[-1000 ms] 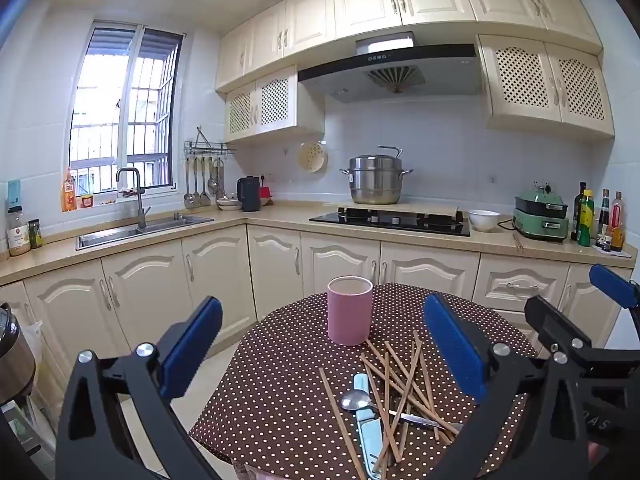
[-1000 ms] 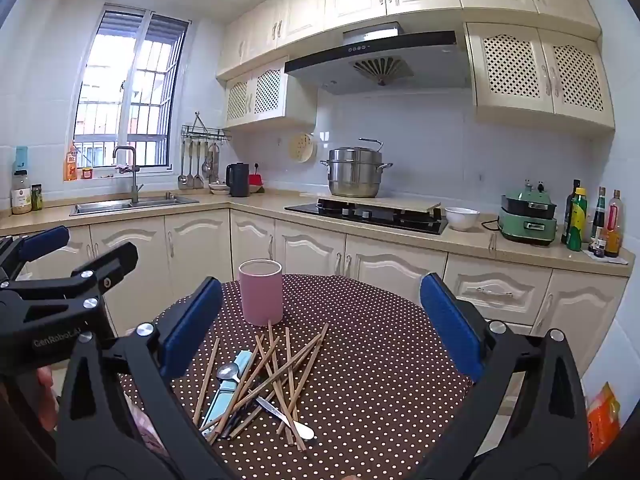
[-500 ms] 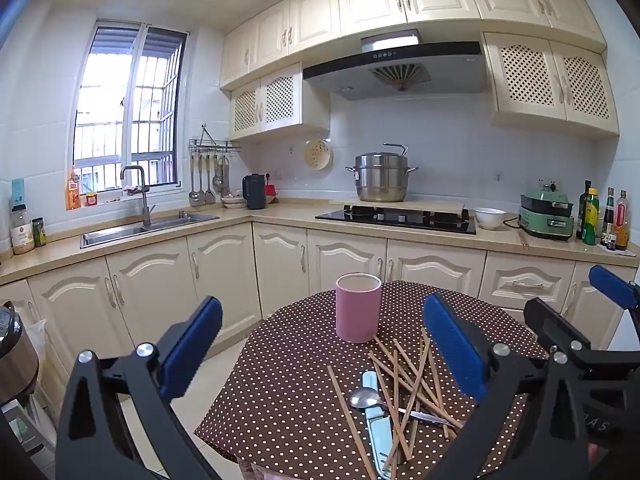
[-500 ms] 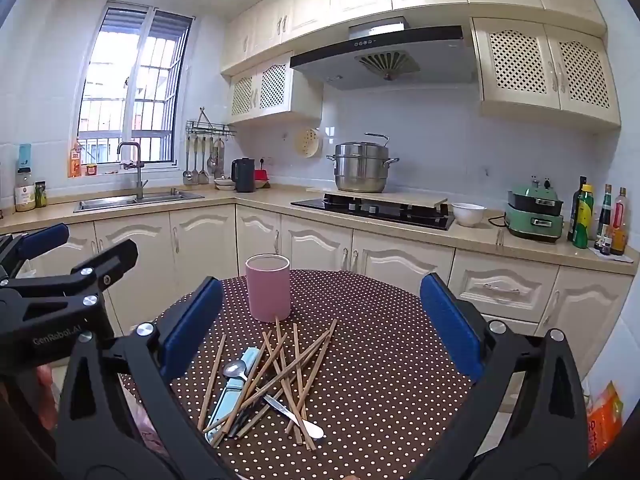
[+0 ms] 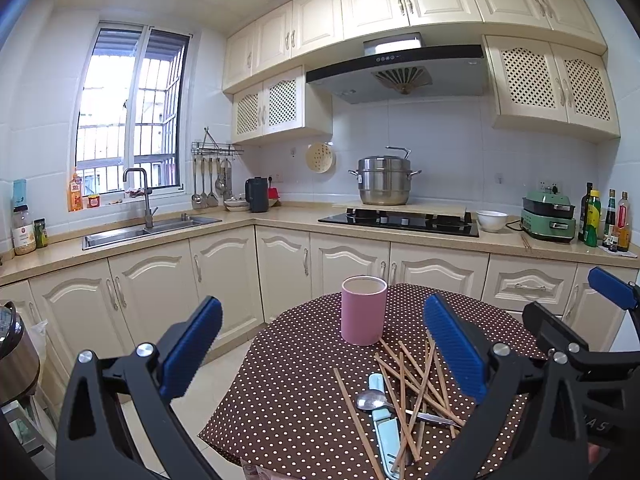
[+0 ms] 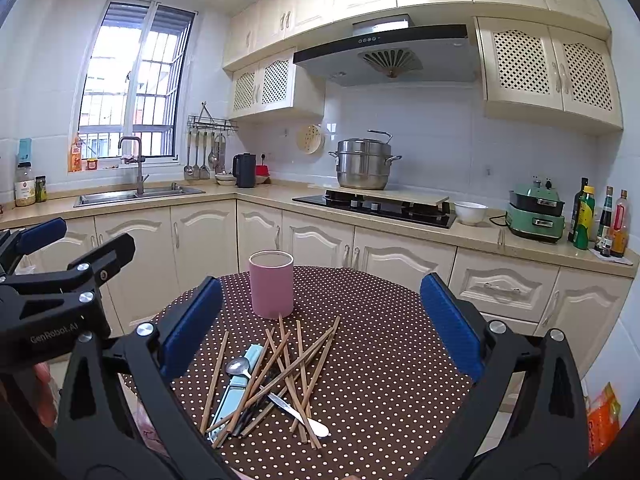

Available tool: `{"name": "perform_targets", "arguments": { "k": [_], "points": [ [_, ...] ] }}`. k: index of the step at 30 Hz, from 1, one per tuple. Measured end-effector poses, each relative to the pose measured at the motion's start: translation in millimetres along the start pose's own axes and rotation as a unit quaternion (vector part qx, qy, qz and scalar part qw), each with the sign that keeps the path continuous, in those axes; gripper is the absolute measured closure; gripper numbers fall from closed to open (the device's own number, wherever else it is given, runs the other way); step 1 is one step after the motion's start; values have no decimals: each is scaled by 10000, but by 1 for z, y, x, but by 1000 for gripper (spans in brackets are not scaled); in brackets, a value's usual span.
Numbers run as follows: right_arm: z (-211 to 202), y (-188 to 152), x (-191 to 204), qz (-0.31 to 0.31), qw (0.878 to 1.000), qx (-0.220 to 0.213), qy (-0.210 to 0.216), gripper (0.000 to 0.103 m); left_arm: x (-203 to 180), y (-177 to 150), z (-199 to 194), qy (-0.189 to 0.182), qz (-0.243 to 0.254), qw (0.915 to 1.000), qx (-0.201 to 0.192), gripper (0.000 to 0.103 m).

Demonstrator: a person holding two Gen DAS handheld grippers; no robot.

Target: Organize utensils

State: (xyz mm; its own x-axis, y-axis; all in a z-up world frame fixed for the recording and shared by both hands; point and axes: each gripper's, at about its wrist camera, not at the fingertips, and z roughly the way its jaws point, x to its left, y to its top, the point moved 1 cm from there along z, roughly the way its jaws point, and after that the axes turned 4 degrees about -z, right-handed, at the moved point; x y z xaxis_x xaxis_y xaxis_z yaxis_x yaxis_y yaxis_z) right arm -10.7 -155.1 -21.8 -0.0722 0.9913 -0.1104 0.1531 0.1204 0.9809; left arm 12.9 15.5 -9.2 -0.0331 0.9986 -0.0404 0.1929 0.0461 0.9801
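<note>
A pink cup [image 5: 363, 310] [image 6: 271, 284] stands upright on a round table with a brown polka-dot cloth [image 5: 296, 392] [image 6: 380, 360]. In front of it lies a loose pile of wooden chopsticks [image 5: 416, 376] [image 6: 288, 368], a metal spoon [image 5: 372, 401] [image 6: 239, 367] and a light-blue-handled knife [image 5: 386, 428] [image 6: 234, 392]. My left gripper [image 5: 324, 356] is open and empty, held above the table's left part. My right gripper [image 6: 320, 328] is open and empty above the pile. The left gripper also shows at the left of the right wrist view [image 6: 60, 264].
Cream kitchen cabinets and a counter run behind the table, with a sink [image 5: 148, 230], a hob [image 5: 400, 220] with a steel pot [image 5: 384, 180], a white bowl [image 5: 492, 220] and bottles [image 5: 604, 216]. A rice cooker [image 5: 16, 356] stands at lower left.
Both views have drifted slightly, so the cup and pile sit a little further right in each frame. Both grippers stay open. The utensils have not moved.
</note>
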Motion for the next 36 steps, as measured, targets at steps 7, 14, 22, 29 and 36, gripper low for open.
{"name": "perform_targets", "arguments": {
  "k": [7,14,22,29,36],
  "points": [
    [1,1,-2,26,10000,36,19,6,1,1,0,-1,-6,10000,4,4],
    [1,0,-1,34,10000,62,29,6,3,0,0,12,-2,10000,14,4],
    [2,1,-4,71,9999,120,49,6,0,0,1,27,34,10000,36,4],
    [2,2,-8,96,9998,133,60,6,-1,0,2,31,45,10000,38,4],
    [2,2,-9,116,9998,157,73,6,-2,0,2,40,58,10000,45,4]
  ]
}}
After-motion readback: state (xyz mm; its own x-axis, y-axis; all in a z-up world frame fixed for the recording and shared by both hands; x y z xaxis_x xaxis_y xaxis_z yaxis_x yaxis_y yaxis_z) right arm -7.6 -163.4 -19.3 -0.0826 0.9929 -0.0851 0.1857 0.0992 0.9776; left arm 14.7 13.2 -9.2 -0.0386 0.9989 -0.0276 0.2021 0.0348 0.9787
